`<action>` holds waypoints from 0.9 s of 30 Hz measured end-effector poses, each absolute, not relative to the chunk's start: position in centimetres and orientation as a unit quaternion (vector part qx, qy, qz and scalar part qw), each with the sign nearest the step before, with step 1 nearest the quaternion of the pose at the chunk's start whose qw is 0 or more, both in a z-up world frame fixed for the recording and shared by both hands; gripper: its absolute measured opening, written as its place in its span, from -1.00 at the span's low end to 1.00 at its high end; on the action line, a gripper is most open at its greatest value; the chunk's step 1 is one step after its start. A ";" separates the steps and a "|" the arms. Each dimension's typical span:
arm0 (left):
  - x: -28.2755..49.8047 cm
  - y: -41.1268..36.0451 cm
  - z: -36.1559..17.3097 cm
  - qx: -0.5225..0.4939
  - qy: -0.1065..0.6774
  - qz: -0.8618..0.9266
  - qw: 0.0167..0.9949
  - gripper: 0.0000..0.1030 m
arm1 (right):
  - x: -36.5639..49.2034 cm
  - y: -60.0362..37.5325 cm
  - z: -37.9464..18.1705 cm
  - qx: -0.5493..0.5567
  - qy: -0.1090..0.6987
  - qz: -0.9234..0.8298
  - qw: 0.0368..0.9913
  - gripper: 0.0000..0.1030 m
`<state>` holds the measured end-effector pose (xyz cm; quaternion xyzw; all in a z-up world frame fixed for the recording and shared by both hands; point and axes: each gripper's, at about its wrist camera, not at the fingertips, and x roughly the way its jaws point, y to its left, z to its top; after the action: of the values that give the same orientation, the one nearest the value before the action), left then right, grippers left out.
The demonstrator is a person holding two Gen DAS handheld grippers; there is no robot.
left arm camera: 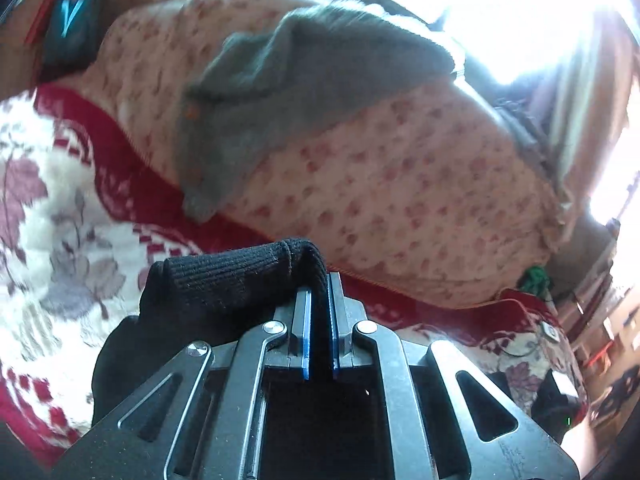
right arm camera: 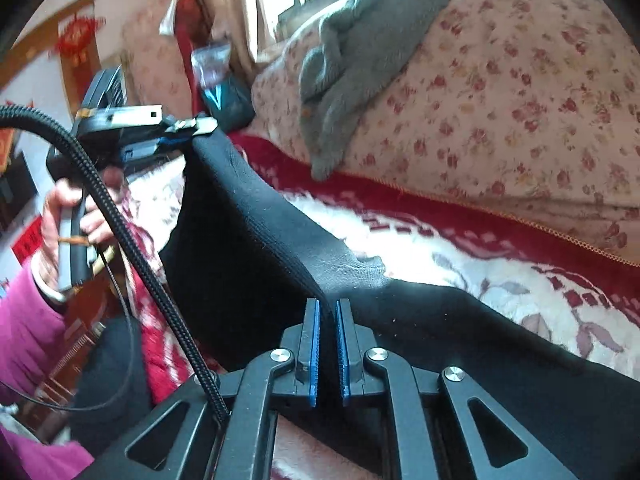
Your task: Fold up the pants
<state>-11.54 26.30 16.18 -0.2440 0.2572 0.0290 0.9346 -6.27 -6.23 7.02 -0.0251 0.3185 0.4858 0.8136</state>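
Observation:
Black pants (right arm camera: pixel 256 240) hang stretched between both grippers above a bed. My left gripper (left arm camera: pixel 319 284) is shut on the ribbed black waistband (left arm camera: pixel 240 272), which drapes off to the left of its blue pads. In the right wrist view the left gripper (right arm camera: pixel 196 132) shows at upper left, held by a hand (right arm camera: pixel 68 216) in a pink sleeve, clamping the top corner of the pants. My right gripper (right arm camera: pixel 328 308) is shut on the pants' edge lower down, with cloth pinched between its blue pads (right arm camera: pixel 314 352). The fabric runs taut from one gripper to the other.
A red and white flowered blanket (right arm camera: pixel 460 264) covers the bed. Behind it lies a rolled floral quilt (left arm camera: pixel 380 184) with a grey garment (left arm camera: pixel 280 88) draped over it. A braided black cable (right arm camera: pixel 132 240) crosses the right wrist view. Bright window light fills the upper right.

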 end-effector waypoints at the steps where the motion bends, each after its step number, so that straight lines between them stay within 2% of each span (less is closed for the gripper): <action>1: -12.5 26.0 16.4 -0.234 0.253 0.030 0.938 -0.89 | -6.4 -6.5 7.3 -0.020 0.318 0.490 0.811 -0.87; 5: -16.0 26.3 12.9 -0.254 0.281 0.067 0.923 -0.89 | -7.8 -6.0 6.3 -0.035 0.339 0.514 0.787 -0.87; 8: -17.3 27.6 6.7 -0.267 0.353 0.140 0.885 -0.89 | -8.7 -4.9 3.9 -0.061 0.368 0.522 0.767 -0.87; 10: -17.9 29.1 3.0 -0.313 0.392 0.155 0.851 -0.89 | -8.9 -4.1 2.8 -0.070 0.393 0.532 0.747 -0.87; 13: -18.4 29.8 1.9 -0.343 0.389 0.144 0.843 -0.88 | -9.5 -3.5 2.6 -0.104 0.387 0.521 0.754 -0.84; 14: -18.4 29.6 2.3 -0.338 0.388 0.146 0.845 -0.88 | -9.6 -3.6 2.9 -0.106 0.383 0.521 0.756 -0.74; 15: -18.5 29.4 2.6 -0.330 0.386 0.148 0.849 -0.88 | -9.7 -3.7 3.1 -0.107 0.378 0.516 0.762 -0.51; 17: -18.7 28.5 3.5 -0.304 0.384 0.151 0.859 -0.86 | -9.7 -4.0 3.6 -0.114 0.365 0.502 0.776 -0.31; 19: -19.0 27.7 4.5 -0.283 0.385 0.161 0.864 -0.83 | -9.8 -4.3 3.7 -0.119 0.354 0.503 0.779 -0.31; 20: -19.3 27.1 5.1 -0.272 0.380 0.165 0.869 -0.79 | -9.8 -4.3 3.7 -0.123 0.351 0.505 0.779 -0.30; 23: -20.3 25.5 6.5 -0.236 0.366 0.178 0.882 -0.52 | -10.5 -3.4 3.4 -0.170 0.332 0.499 0.782 -0.25; 25: -20.8 24.2 7.4 -0.219 0.350 0.163 0.896 -0.23 | -10.9 -2.9 3.2 -0.196 0.322 0.494 0.784 -0.25; 27: -21.0 23.2 8.0 -0.201 0.343 0.154 0.904 -0.04 | -11.4 -2.5 2.8 -0.221 0.305 0.484 0.790 -0.24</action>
<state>-21.01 23.15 7.96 -0.2006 0.3434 0.1540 0.9045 -11.40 -2.47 2.82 -0.2211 0.3048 0.4838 0.7900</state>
